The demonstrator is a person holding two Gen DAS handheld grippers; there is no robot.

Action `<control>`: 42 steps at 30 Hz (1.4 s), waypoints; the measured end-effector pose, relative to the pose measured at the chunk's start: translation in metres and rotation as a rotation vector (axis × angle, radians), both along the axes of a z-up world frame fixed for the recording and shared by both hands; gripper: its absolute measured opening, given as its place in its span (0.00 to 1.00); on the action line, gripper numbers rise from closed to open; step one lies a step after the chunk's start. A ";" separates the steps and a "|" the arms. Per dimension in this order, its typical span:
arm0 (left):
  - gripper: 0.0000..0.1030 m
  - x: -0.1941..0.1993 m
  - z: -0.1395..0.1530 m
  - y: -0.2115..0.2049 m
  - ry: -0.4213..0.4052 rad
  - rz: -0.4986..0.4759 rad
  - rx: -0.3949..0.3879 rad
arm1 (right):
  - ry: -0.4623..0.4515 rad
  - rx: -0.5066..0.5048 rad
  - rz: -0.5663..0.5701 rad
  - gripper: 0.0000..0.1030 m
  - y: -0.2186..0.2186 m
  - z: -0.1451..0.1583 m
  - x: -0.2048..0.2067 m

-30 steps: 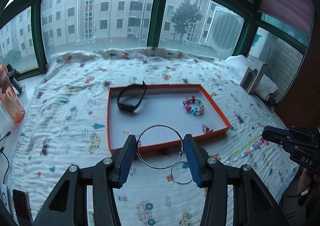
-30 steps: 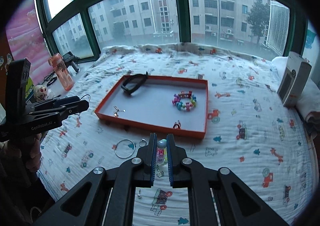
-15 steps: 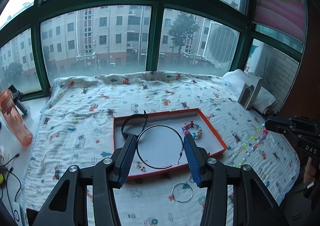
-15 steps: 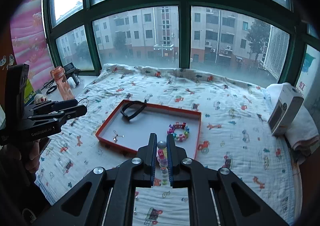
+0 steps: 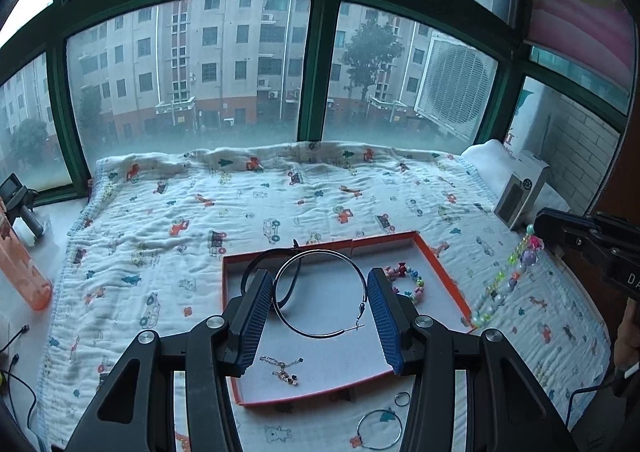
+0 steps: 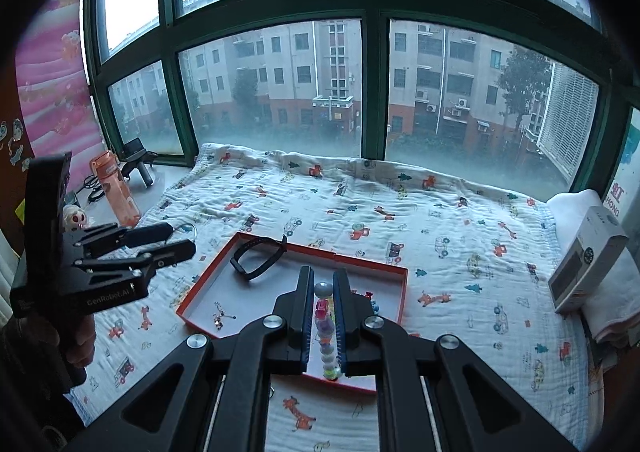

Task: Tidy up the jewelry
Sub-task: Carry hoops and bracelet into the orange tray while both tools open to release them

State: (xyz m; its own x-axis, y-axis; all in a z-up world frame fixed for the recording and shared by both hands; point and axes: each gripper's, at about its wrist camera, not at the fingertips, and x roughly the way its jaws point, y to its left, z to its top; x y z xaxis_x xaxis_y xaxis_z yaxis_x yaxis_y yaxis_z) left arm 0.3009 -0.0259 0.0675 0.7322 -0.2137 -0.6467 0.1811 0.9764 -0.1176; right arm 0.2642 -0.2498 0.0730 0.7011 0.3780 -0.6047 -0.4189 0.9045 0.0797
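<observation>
While the quilt (image 5: 280, 212) fills the middle of both views, the orange tray (image 5: 444, 276) at lower centre already holds a black band (image 6: 256, 256), a bead bracelet (image 5: 412, 284) and a small chain (image 5: 284, 366), so the sorting looks roughly half done. Above the tray, the left gripper (image 5: 320, 316) has its fingers pressed on a big hoop (image 5: 320, 294), and the right gripper (image 6: 323, 316) is clamped on a bead string (image 6: 325, 328). Left to tray: those two, a hoop (image 5: 379, 430) and a ring (image 5: 402, 399) at bottom centre.
</observation>
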 end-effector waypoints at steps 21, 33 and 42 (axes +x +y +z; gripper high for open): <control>0.51 0.064 -0.138 -0.031 0.235 -0.037 0.034 | 0.226 -0.102 -0.018 0.12 0.007 -0.107 0.048; 0.52 0.075 -0.160 -0.030 0.284 -0.025 0.049 | 0.288 -0.086 -0.011 0.12 0.010 -0.131 0.054; 0.56 0.073 -0.161 -0.029 0.285 -0.018 0.051 | 0.291 -0.107 -0.025 0.23 0.007 -0.129 0.051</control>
State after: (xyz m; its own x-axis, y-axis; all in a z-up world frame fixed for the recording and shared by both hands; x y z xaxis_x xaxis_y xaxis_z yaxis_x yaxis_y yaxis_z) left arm 0.3744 -0.0545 -0.0935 0.5156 -0.1871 -0.8361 0.1648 0.9793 -0.1175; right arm 0.3147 -0.2425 -0.0558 0.5011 0.2856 -0.8169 -0.3698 0.9241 0.0963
